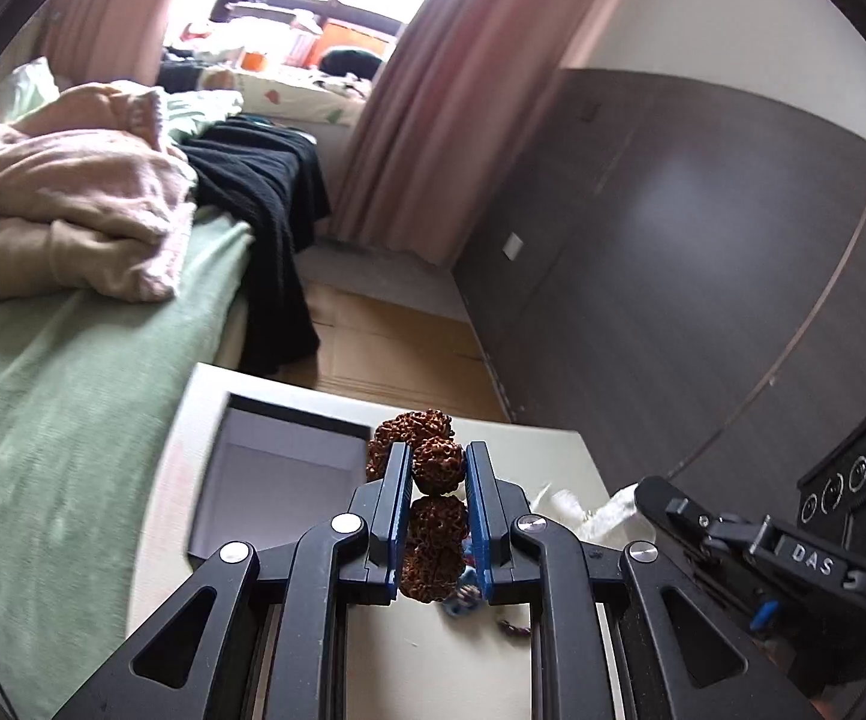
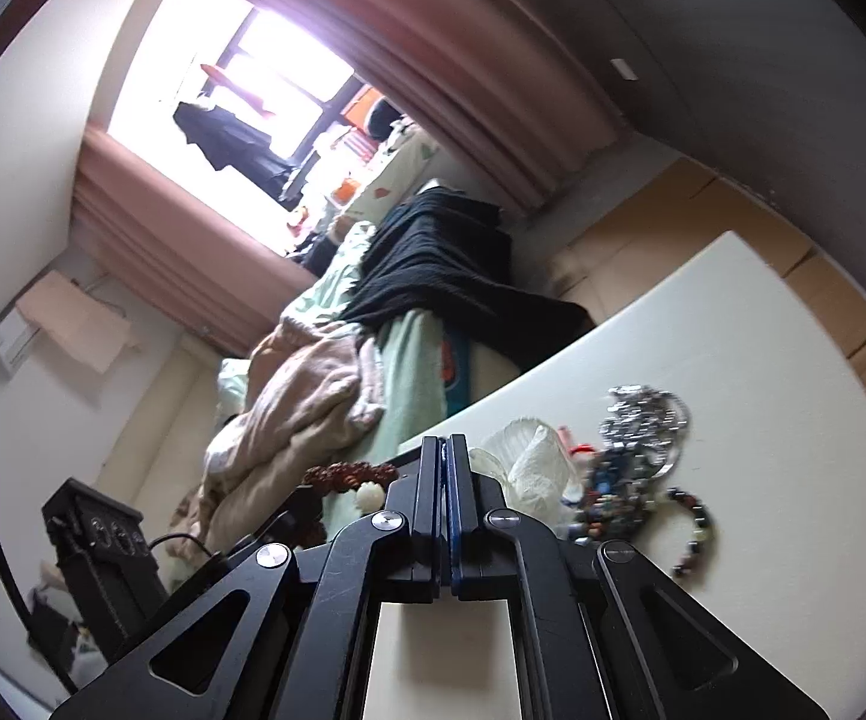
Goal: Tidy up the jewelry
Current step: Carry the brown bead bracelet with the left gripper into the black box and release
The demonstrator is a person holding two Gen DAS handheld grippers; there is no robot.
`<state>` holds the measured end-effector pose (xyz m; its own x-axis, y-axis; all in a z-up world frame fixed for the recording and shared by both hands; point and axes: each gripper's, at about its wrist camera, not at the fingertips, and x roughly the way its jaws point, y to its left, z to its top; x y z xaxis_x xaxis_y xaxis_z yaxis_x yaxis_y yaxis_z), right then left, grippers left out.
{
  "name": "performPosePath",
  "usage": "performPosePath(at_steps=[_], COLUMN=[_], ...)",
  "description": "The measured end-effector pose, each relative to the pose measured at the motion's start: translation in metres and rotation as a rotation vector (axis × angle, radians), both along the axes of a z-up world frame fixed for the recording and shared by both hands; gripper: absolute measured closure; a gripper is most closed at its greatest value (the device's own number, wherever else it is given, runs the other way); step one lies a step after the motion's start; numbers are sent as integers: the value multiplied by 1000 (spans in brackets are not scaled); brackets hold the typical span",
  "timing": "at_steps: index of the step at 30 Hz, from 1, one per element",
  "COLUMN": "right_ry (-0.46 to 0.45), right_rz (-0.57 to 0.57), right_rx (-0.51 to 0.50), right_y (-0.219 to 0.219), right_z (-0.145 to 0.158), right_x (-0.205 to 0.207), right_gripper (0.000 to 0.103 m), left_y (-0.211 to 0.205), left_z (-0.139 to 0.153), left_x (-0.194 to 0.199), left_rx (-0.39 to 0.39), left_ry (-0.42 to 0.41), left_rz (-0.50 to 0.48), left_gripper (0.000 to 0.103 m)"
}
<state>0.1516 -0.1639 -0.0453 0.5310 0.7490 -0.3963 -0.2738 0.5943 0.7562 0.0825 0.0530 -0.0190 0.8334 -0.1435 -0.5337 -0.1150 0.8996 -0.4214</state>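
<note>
You are holding a bracelet of large, rough brown seed beads (image 1: 438, 468) in your left gripper (image 1: 436, 468). Its blue-padded jaws are standing narrow and pressing on one bead from both sides, while further beads are bunching above the tips and hanging below between the fingers. The bracelet is lifted above the white table (image 1: 559, 450), just in front of an open, shallow grey box (image 1: 277, 480) that is lying on the table's left part, beside the green bedsheet (image 1: 73, 390).

Your right gripper (image 2: 446, 450) is closed completely, its pads meeting with nothing between them. In the left wrist view its black body is showing at the right edge.

The rest of the jewelry is lying in a heap on the table to the right of your right gripper's tips: a silvery metal chain (image 2: 649, 414) farthest away, a tangle of dark, multicoloured bead strings (image 2: 613, 492) just below it, and a dark bead bracelet (image 2: 697, 528) nearest you. A crumpled white piece of tissue or plastic (image 2: 535, 462) is sitting just beside the heap, touching it. The seed-bead bracelet is also peeking into the right wrist view, left of the closed fingers.
</note>
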Motion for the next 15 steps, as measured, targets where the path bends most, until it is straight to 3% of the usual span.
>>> performPosePath(at_steps=[15], right_ry=[-54], right_rz=[258], right_rx=[-22], right_y=[126], right_z=[7], right_x=[27], right_gripper=[100], left_y=[80], left_z=[-5], left_x=[-4], left_rx=[-38], left_ry=[6], left_rz=[215], left_gripper=[85])
